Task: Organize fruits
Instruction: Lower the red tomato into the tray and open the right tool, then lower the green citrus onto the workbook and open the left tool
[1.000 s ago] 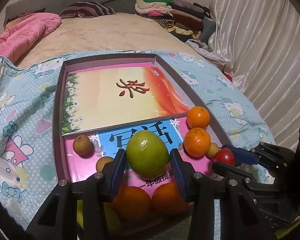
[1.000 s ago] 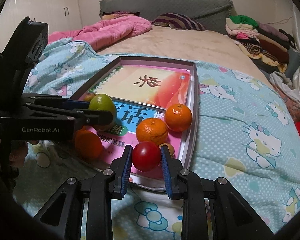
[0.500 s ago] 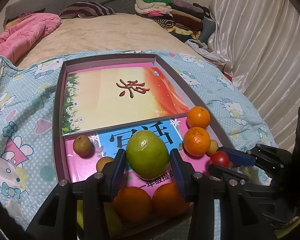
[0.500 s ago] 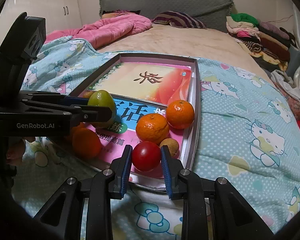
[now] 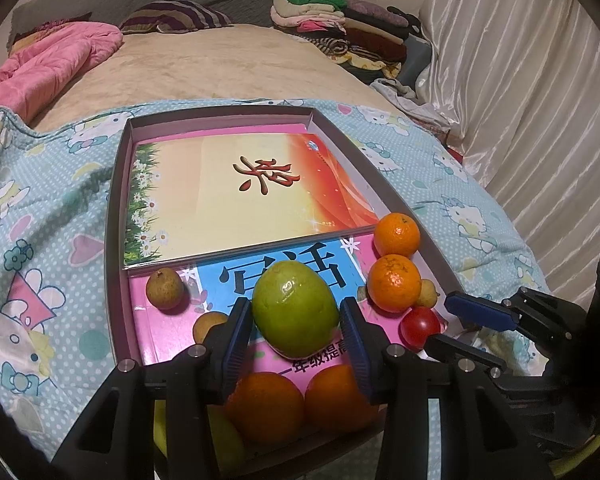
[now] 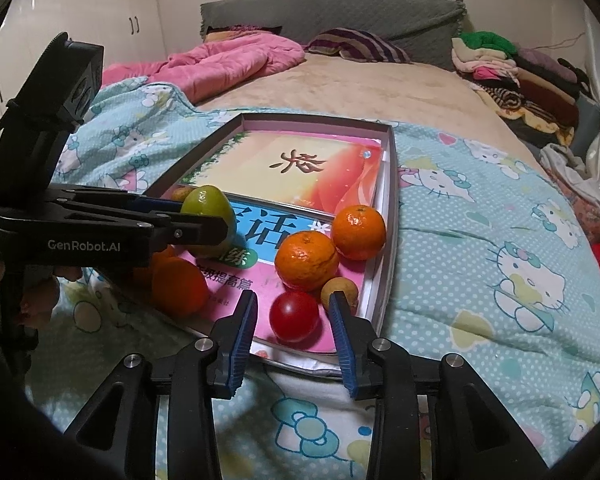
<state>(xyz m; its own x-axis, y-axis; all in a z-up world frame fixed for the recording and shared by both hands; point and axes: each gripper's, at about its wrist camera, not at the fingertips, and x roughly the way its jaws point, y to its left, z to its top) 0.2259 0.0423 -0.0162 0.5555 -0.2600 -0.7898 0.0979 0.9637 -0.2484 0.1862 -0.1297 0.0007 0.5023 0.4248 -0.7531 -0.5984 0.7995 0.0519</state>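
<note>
On the bed, over a cartoon-print blanket [image 6: 480, 216], sits a shallow box [image 5: 116, 216] lined with books and scattered with fruit. The left tool [image 5: 296, 320] grips a green fruit [image 5: 294, 308] between its blue pads, above the blue-and-pink book [image 5: 172, 328]. The right tool [image 6: 294, 320] is opening; a small red tomato [image 6: 294, 316] lies between its jaws on the book near the box's near right corner, with gaps on both sides. Just behind the tomato are two oranges [image 6: 306, 260] touching each other and a small tan fruit [image 6: 340, 290]. Two more oranges [image 5: 264, 406] lie below the left tool.
</note>
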